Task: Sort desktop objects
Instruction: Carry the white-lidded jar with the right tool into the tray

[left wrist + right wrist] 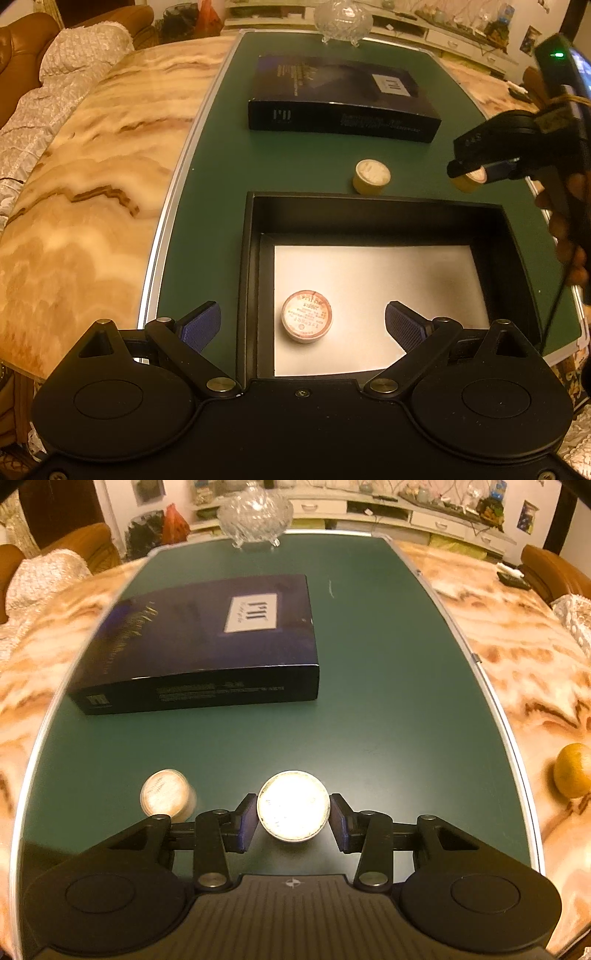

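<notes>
My left gripper (303, 323) is open over a black open box (369, 210) with a white floor. One small round tub (306, 316) with a red-printed lid lies in the box between my fingers. A second tub (372, 176) stands on the green mat just beyond the box; it also shows in the right wrist view (166, 794). My right gripper (293, 818) is shut on a third round tub (293, 809) and holds it above the mat. In the left wrist view that gripper (469, 177) hangs at the right, beyond the box's far right corner.
A dark blue flat box (343, 98) lies on the green mat (221, 184) farther back, also in the right wrist view (207, 642). A glass bowl (255, 511) stands at the mat's far edge. An orange (574, 771) lies on the marble table at right.
</notes>
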{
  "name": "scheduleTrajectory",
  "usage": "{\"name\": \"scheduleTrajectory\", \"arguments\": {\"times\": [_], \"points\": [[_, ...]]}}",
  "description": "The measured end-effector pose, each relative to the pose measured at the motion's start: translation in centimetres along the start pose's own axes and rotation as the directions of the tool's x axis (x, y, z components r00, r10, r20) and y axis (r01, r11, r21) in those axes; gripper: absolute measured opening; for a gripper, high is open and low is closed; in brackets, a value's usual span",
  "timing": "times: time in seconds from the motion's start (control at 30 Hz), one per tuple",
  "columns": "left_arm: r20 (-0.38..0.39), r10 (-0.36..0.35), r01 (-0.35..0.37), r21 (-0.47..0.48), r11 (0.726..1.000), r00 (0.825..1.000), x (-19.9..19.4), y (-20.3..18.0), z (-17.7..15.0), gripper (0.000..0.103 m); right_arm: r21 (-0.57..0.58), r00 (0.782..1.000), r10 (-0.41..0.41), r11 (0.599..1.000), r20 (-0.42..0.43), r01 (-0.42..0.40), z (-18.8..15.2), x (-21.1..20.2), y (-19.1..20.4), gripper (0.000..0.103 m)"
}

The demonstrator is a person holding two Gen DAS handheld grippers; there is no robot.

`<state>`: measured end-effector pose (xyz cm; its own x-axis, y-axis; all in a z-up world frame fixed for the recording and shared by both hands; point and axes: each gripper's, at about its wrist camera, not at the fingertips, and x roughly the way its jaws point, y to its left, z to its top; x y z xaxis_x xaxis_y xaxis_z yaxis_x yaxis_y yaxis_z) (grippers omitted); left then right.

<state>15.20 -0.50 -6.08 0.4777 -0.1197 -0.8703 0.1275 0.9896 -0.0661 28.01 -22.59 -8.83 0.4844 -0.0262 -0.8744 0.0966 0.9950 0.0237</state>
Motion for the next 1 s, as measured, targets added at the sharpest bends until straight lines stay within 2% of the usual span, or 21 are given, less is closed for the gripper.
{"name": "scheduleTrajectory", "arguments": {"times": [0.2, 0.4, 0.7, 1.0], "points": [[0.016, -0.009, 0.009, -0.005, 1.0, 1.0, -1.3, -0.2, -0.5, 0.097, -0.008, 0.999, 0.047, 0.999, 0.003, -0.047, -2.3, -4.1, 0.0, 0.045], [0.028, -0.015, 0.015, -0.015, 1.0, 0.999, -2.5, -0.1, -1.3, 0.097, -0.021, 0.998, 0.055, 0.998, -0.022, -0.056, -5.0, -6.1, -0.3, 0.045], [0.029, -0.009, 0.01, -0.034, 0.999, 1.0, -3.4, 0.8, -2.1, 0.097, -0.041, 0.995, 0.023, 0.999, -0.097, -0.027, -8.4, -4.9, 0.0, 0.045], [0.036, 0.0, 0.002, -0.045, 0.999, 0.999, -3.9, 1.4, -2.3, 0.097, -0.06, 0.99, -0.004, 0.998, -0.141, -0.005, -9.8, -2.9, 0.8, 0.045]]}}
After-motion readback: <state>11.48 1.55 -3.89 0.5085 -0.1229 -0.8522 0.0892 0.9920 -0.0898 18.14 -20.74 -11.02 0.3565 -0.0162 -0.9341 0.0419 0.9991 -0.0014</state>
